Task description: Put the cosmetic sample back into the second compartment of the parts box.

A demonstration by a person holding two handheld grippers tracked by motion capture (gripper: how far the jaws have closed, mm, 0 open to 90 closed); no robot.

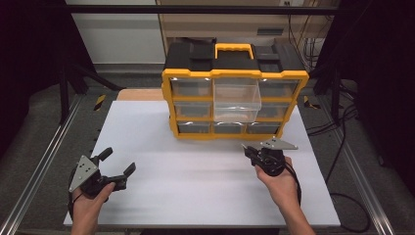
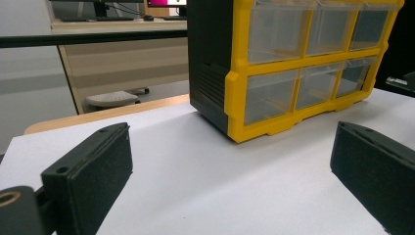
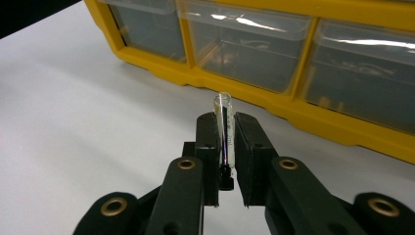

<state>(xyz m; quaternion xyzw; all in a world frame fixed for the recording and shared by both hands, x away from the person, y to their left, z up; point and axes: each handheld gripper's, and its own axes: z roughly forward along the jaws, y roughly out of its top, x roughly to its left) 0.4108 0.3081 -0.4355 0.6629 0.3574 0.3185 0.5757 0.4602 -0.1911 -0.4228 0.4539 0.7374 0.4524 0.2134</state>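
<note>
Clear tube (image 3: 224,128) sits clamped in my right gripper (image 3: 225,122), aimed at the organizer's pulled-out drawer (image 1: 237,100); my left gripper (image 1: 115,161) waits, released.

Light falls from overhead onto the white table (image 1: 195,171), which glows bright while the room around it sinks into near black from nine to three o'clock. Glare streaks the clear drawers (image 3: 254,44) of the yellow organizer (image 1: 235,76). Both close views look soft, the nearest black pads blurred.
</note>
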